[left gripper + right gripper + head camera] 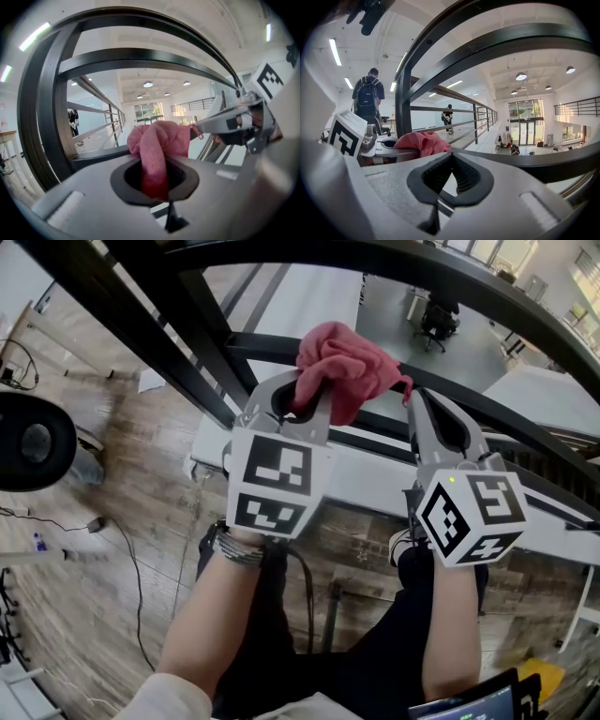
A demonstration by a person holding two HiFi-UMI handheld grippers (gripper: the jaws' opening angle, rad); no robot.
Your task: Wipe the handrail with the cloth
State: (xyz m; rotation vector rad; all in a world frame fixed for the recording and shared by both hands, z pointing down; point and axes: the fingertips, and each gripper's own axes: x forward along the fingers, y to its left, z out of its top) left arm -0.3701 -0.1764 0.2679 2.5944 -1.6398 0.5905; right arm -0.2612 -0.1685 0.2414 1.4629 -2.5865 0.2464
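Cloth (345,369), tail buried in the pinch of left gripper (302,401), hiding handrail (525,427) beneath; right gripper (413,401) closed, empty.

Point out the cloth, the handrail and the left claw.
cloth (349,362): head view, bunched pink middle.
handrail (255,345): head view, dark bar beside the cloth.
left claw (302,397): head view, between its fingertips.
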